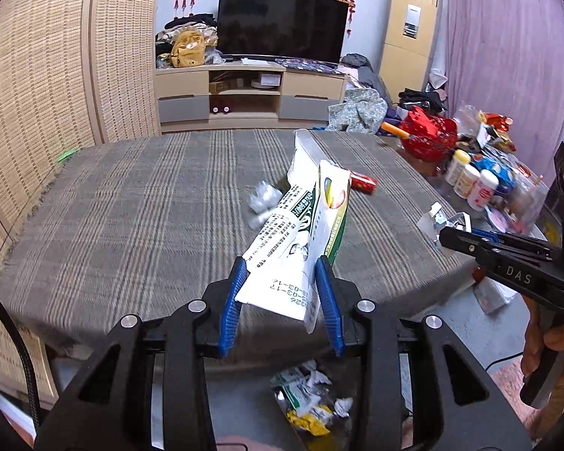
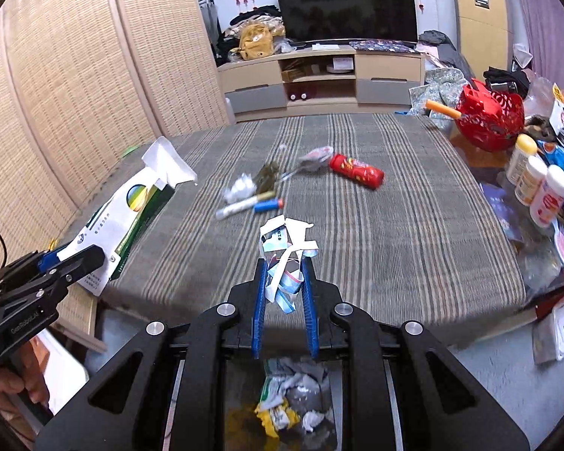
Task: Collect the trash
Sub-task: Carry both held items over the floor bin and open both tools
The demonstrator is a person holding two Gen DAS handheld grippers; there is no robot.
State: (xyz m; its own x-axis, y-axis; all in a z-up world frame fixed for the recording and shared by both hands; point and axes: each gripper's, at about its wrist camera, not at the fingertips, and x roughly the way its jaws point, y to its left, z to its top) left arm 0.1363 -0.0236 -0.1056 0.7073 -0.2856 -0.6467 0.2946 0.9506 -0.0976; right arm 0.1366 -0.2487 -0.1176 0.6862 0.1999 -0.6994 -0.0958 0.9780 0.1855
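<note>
Table's got a snack can around 1 o'clock, markers and a crumpled tissue at 11, bottles at 3, trash bin below at 6.

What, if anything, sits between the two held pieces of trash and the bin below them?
Nothing visible. The left gripper holds the white-and-green packet, the right gripper the crumpled paper, both past the table edge. The open trash bin lies directly below each.
</note>
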